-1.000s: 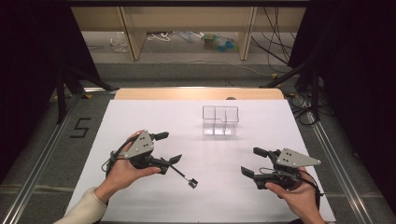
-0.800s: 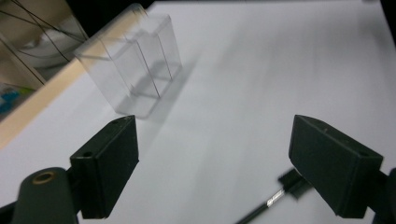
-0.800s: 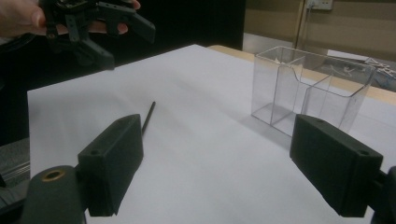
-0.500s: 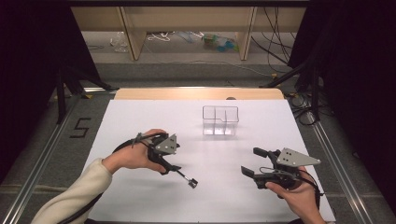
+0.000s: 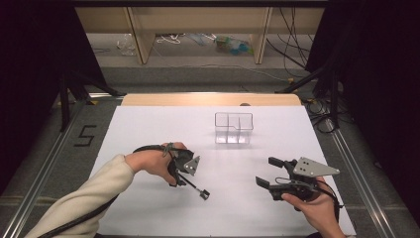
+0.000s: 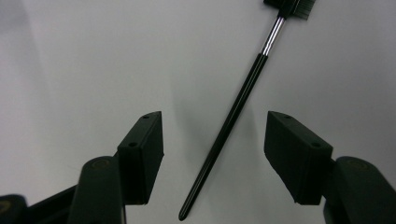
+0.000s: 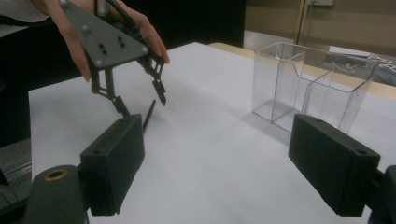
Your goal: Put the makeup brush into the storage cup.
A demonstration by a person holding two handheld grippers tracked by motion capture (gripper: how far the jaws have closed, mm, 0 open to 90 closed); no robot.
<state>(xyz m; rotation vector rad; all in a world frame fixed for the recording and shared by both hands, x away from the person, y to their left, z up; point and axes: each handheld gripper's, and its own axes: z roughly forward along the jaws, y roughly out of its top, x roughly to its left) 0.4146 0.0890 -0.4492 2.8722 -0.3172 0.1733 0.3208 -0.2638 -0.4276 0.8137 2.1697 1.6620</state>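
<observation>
Left gripper view: left gripper straddles brush handle, jaws just closing, pads not touching. Right gripper wide open, empty, near surface's front edge.

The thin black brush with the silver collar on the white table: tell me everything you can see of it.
The thin black brush has a long glossy tapered handle, a silver metal-looking collar and a small dark head of short bristles. It lies flat on the white table, head toward the near edge in the high view. The left gripper points down over it, jaws open astride the handle's tail and just closing, pads not yet touching. Nothing but the table touches it.
</observation>
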